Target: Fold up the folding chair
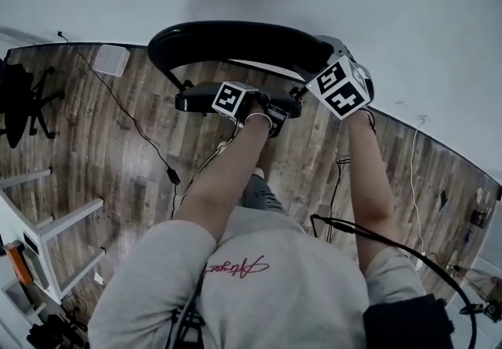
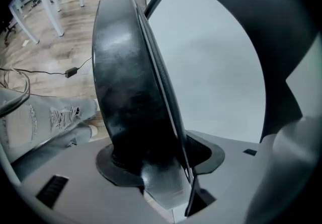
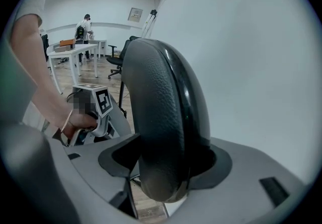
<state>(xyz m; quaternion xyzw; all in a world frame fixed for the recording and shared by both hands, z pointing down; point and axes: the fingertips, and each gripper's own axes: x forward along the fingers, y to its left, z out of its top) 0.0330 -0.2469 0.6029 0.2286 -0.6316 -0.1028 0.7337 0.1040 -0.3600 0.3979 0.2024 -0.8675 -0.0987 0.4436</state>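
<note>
– Folding chair [image 1: 243, 45] at top centre of the head view, both of our arms reaching to it. Nearest first: left gripper [image 2: 160, 177], fingers drawn fairly narrow, clamped on the edge of the seat [image 2: 126, 92]. The seat runs up the middle of the left gripper view almost edge-on.

– And the right?

– Right gripper [image 3: 166, 177], fingers wide, closed round the right end of the backrest [image 3: 161, 107]. Padded face on one side, glossy shell on the other.

– Where do we expect trouble?

– Left grip first. We hold a thick soft pad by its rim only. If the pad gives, we judge the seat could slip free and drop back open, toward our leg [image 2: 55, 122] at lower left of that view.

– The backrest hold?

– It's rounded and slick on the shell side. A twist could let it slide in the fingers, and then the frame would lean unsupported.

– Further out?

– The cable [image 1: 169, 175] lies on the wooden floor [image 1: 102, 151], left of the chair. We cannot see the chair's legs, so a snag cannot be ruled out. Beyond that, the white wall [image 1: 392, 10] is just behind the backrest, and pushing the fold that way could knock or scrape it.
</note>
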